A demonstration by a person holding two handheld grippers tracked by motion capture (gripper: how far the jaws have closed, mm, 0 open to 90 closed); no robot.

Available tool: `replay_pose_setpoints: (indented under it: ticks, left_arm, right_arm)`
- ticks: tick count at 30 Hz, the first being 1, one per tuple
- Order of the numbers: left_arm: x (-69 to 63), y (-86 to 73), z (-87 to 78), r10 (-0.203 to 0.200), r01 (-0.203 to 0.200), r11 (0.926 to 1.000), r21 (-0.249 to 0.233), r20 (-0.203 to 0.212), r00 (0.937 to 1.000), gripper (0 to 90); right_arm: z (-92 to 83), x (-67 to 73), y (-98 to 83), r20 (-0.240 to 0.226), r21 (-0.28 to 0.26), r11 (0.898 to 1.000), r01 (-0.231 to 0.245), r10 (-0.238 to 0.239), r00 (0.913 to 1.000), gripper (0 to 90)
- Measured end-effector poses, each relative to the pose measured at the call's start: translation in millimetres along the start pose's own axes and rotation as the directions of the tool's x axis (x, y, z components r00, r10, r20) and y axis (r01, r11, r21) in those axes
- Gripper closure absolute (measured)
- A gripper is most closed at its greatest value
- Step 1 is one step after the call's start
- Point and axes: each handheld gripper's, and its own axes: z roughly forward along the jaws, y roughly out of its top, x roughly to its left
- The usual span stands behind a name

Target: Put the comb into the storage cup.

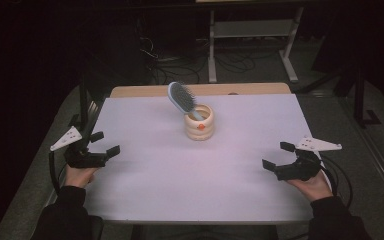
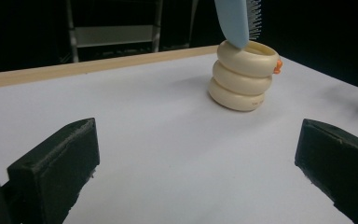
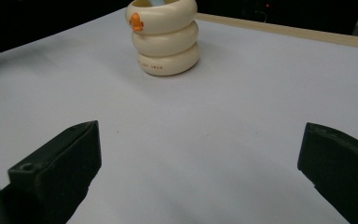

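leaning hairbrush (image 1: 182, 98) tops holder (image 1: 199, 121) from above.

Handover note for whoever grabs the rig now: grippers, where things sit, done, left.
Left gripper: open, empty, resting at the table's left edge.
Right gripper: open, empty, at the right edge.
Hairbrush: stands handle-down in the cream ringed holder at centre-rear, head leaning left.
Done: nothing gripped; both grippers are well clear of the holder.
Left: probably reach in for the brush or holder; the holder looks light, so steady it.
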Motion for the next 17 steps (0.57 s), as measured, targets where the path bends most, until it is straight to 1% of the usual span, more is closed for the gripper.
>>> replay_pose_setpoints:
  ticks: [3, 6, 9, 11, 13, 16, 17]
  left_arm:
    - [-0.3, -8.2, -7.5, 0.0, 0.0, 0.9998, -0.018, -0.017, 0.9999, 0.0]
    - [1.4, -16.3, -15.5, 0.001, -0.002, 0.9998, -0.019, -0.03, 0.9995, 0.0]
    - [3.2, -22.6, -22.1, 0.006, -0.007, 0.9998, -0.019, -0.055, 0.9984, 0.0]
    - [3.2, -24.6, -24.4, -0.007, 0.005, 0.9995, -0.033, -0.058, 0.9983, 0.0]
    - [2.3, -25.2, -24.8, -0.005, 0.003, 0.9993, -0.036, -0.054, 0.9985, 0.0]
    - [0.2, -26.5, -22.3, -0.002, 0.001, 0.9996, -0.03, -0.043, 0.9991, 0.0]
    - [-0.2, -26.7, -21.3, 0.003, -0.003, 0.9998, -0.02, -0.04, 0.9992, 0.0]
  right_arm:
    - [0.0, 0.0, 0.0, 0.0, -0.001, 1.0, 0.0, 0.0, 1.0, 0.0]
    - [0.0, -0.1, -0.2, -0.001, 0.001, 1.0, 0.0, 0.0, 1.0, 0.0]
    - [0.2, -0.2, -0.3, 0.0, 0.002, 1.0, -0.001, 0.001, 1.0, 0.0]
    - [0.7, -0.3, -0.4, 0.001, 0.006, 1.0, -0.001, 0.001, 1.0, 0.0]
    - [1.2, -0.1, -0.4, 0.001, 0.007, 1.0, 0.0, 0.0, 1.0, 0.0]
    - [1.5, -0.4, -0.5, 0.002, 0.008, 1.0, -0.002, 0.002, 1.0, 0.0]
    - [1.5, -0.8, -0.6, 0.003, 0.008, 1.0, -0.004, 0.004, 1.0, 0.0]
